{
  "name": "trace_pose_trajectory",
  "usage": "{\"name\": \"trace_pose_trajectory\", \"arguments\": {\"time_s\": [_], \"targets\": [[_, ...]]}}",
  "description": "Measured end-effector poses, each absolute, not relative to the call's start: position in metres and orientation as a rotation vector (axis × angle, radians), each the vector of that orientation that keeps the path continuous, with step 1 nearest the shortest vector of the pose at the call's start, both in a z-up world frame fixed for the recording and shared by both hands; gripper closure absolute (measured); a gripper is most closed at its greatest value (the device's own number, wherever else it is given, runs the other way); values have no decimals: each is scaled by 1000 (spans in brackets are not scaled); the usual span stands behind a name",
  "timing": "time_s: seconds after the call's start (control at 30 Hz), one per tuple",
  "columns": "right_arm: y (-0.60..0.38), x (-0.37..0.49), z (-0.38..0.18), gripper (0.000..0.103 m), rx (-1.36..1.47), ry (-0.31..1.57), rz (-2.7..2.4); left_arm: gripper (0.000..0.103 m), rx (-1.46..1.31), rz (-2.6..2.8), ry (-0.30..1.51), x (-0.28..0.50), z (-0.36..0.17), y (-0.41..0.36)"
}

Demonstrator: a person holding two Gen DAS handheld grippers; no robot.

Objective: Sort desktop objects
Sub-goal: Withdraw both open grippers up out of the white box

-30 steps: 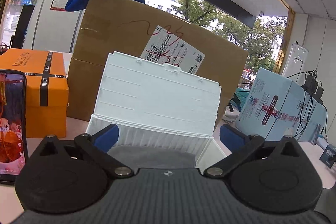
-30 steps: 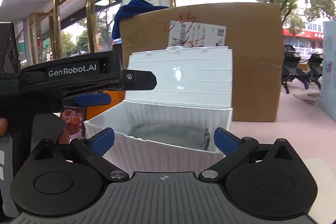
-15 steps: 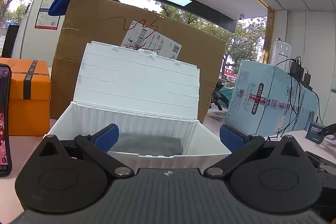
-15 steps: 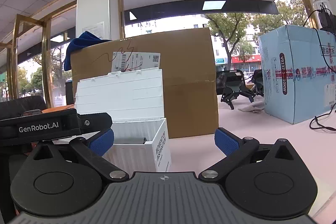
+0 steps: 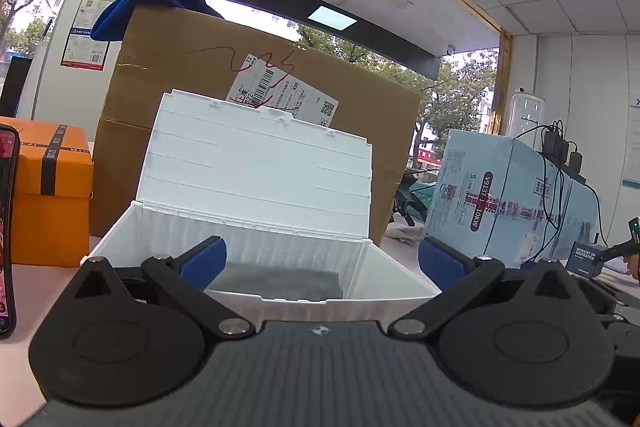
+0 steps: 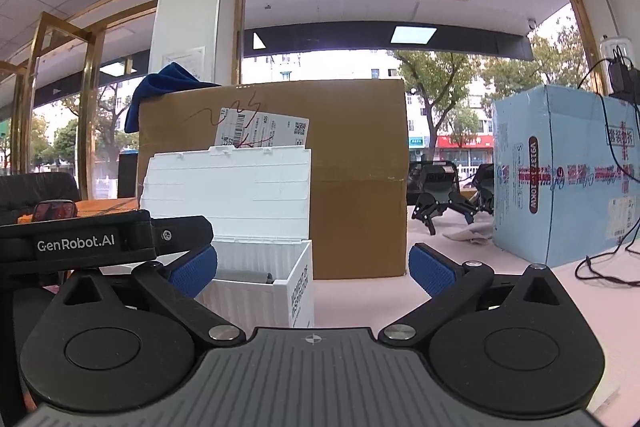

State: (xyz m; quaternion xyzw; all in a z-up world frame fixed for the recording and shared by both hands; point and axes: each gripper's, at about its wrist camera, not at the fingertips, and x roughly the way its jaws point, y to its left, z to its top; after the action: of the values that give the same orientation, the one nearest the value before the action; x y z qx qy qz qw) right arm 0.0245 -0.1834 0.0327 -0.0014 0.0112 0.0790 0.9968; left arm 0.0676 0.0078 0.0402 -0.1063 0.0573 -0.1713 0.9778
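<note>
A white ribbed plastic box [image 5: 256, 227] stands open on the pink table, its lid upright against a cardboard carton. A grey pad lines its floor [image 5: 280, 277]. My left gripper [image 5: 320, 261] is open just in front of the box's near wall, nothing between its blue pads. In the right wrist view the same box [image 6: 256, 267] sits left of centre. My right gripper [image 6: 312, 269] is open and empty, to the right of the box. The left gripper's black body [image 6: 100, 243] reaches in from the left edge.
A large cardboard carton [image 5: 192, 95] with a blue cloth [image 5: 160, 5] on top stands behind the box. An orange box [image 5: 48, 187] and a phone [image 5: 6, 227] are at the left. A light-blue carton [image 6: 560, 175] with cables is at the right.
Both grippers have pulled back and away from the box. The right one has swung to the right, so the box now lies left of it. Both stayed open.
</note>
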Motion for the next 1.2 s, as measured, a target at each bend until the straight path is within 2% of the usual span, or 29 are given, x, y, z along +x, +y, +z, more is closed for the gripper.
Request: {"name": "trace_pose_trajectory", "arguments": {"time_s": [0.13,0.33,0.53,0.8,1.03,1.2], "targets": [[-182,17,34,0,-58,-16,141,0,-201,-363,91,64,40,7],[-205,10,42,0,-98,-62,79,0,-86,-434,-81,34,40,-3],[-281,9,41,0,-79,-84,-40,0,49,-547,-53,25,37,-24],[-368,23,46,0,241,11,-122,0,30,-522,8,27,35,-52],[-371,35,40,0,181,94,-107,0,-88,-523,37,34,53,-128],[-389,41,36,0,227,151,-130,0,-52,-520,81,42,57,-191]]}}
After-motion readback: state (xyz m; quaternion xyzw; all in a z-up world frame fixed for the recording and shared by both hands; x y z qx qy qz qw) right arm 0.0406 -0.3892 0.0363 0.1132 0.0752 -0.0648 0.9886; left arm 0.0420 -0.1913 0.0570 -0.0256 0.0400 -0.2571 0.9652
